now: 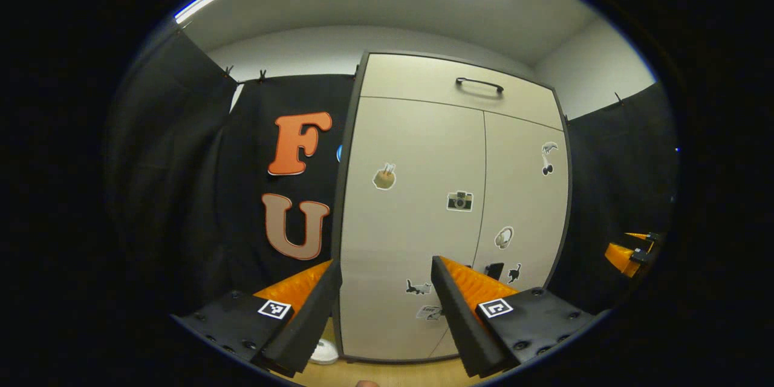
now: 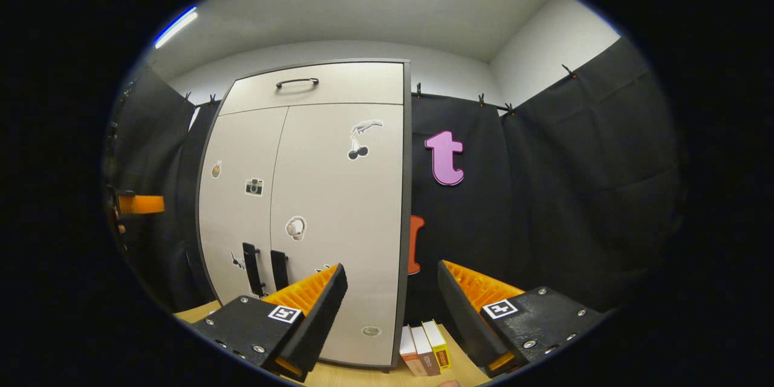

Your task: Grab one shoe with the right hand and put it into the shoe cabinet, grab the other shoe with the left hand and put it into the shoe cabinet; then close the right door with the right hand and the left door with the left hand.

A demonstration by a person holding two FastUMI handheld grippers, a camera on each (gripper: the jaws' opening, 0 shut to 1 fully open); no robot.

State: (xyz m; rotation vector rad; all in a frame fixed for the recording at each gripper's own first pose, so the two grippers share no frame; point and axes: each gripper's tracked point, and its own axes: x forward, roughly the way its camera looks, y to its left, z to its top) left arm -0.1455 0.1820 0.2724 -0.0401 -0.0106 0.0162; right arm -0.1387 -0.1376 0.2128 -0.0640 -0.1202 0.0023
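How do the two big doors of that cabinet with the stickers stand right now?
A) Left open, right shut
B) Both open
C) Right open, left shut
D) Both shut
D: in the right gripper view the cabinet shows both doors flush with each other, with only a thin seam between them, their two dark handles side by side, and nothing of its inside.

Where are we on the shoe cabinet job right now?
Both doors of the shoe cabinet look shut, the left door and right door lying flush. The left gripper and right gripper are open, holding nothing, and stand back from the cabinet. I see no shoe outside, so nothing obvious looks left; the inside is hidden.
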